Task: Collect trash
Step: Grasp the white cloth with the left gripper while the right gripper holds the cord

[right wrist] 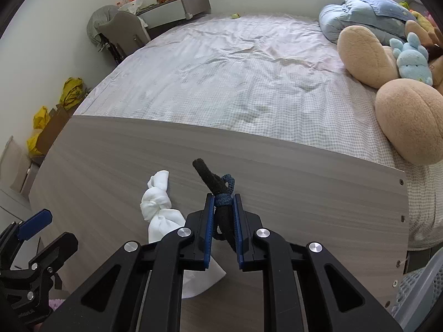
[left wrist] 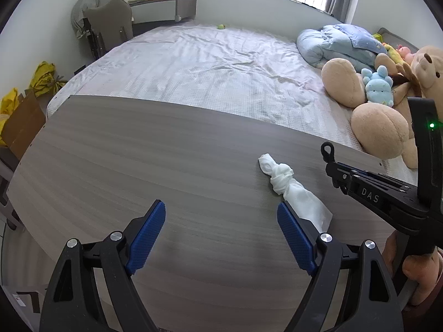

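Your right gripper (right wrist: 223, 204), angled down at the grey wood-grain board (right wrist: 304, 193), clamps a black knotted sock (right wrist: 214, 185); your left gripper (left wrist: 221, 218) hangs wide open, empty; the white knotted sock (left wrist: 282, 177) lies touching its right finger.

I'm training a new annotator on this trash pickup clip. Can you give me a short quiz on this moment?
1. True or false: the right tongs are shut on the dark knotted cloth.
2. Where does the white knotted cloth lie? A) on the bed B) on the wooden board C) in the left tongs
3. Fill in: the left tongs stand ____, with nothing between the blue pads.

Key: 1 true; 2 B; 3 open.
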A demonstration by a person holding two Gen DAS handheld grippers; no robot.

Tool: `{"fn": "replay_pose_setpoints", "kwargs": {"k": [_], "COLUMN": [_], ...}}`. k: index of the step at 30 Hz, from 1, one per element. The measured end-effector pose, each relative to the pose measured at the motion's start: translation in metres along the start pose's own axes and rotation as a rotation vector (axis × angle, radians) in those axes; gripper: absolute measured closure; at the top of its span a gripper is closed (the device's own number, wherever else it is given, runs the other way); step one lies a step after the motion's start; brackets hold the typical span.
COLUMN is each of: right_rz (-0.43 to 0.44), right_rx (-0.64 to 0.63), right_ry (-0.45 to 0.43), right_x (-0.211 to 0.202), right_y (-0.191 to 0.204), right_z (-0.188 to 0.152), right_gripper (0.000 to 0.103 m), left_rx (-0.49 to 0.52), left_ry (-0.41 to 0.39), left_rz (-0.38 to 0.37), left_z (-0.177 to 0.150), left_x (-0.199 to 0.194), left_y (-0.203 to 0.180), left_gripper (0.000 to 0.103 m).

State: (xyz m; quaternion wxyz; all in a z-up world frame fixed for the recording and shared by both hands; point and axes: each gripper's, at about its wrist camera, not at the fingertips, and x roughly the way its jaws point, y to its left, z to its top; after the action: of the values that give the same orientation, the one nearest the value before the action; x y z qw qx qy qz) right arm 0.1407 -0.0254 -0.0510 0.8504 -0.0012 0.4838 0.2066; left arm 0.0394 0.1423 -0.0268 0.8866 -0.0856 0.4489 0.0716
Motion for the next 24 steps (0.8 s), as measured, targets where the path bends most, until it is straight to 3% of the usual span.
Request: {"fn": "replay_pose_setpoints", "kwargs": {"k": [12,24], "right_rz": [-0.062,-0.061], "right_rx": [0.117,0.241], "right_ry": [-0.072,-0.142], "right_x": [-0.042,-0.089], "right_y": [-0.056,-0.099], "right_z": [-0.023,-0.057], "right_gripper": [0.09,0.09], "left_rx": [0.044,0.057], "left_ry": [0.035,0.064], "left_rz": [0.013,0.039], "left_z": [0.001,0.002], "left_x": [0.029,0.059], "left_y": [-0.055,-0.078], "left_gripper": [0.022,0.022]}}
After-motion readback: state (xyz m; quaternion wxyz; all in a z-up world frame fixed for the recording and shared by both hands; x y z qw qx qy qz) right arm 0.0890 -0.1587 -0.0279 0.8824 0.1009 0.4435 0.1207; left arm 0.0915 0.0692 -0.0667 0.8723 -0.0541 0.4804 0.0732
